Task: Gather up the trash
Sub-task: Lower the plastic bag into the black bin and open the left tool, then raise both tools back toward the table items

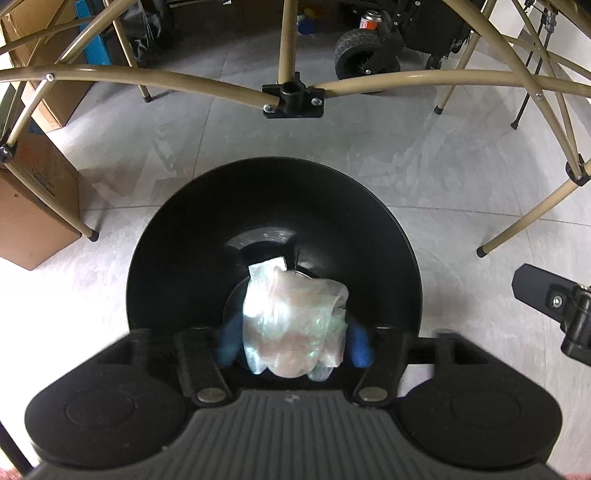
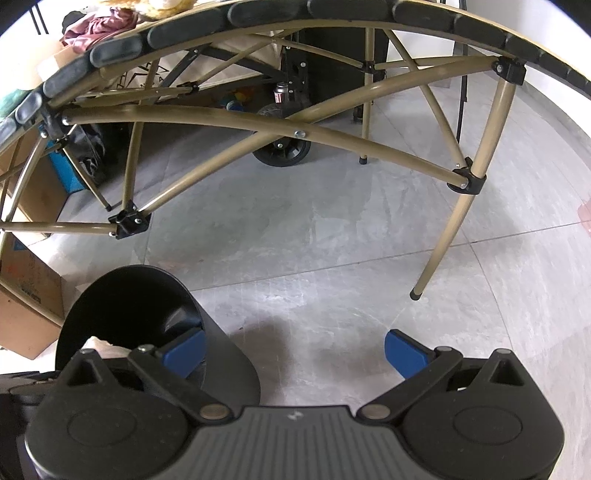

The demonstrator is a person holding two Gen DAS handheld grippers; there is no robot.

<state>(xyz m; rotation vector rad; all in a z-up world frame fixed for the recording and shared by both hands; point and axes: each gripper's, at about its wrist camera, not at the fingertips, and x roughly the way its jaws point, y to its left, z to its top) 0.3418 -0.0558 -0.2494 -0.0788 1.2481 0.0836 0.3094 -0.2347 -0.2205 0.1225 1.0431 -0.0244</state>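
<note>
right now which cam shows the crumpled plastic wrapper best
The left wrist view: the crumpled plastic wrapper fills the centre, pinched in the left gripper directly over the black bin. The right wrist view shows only a pale sliver behind the bin rim.

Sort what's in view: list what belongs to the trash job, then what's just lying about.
Job:
- crumpled plastic wrap, held by the left gripper
- black bin beneath it
- right gripper, open and holding nothing

Lying about:
- folding table frame
- cardboard boxes
- wheeled cart
- spray can
</note>
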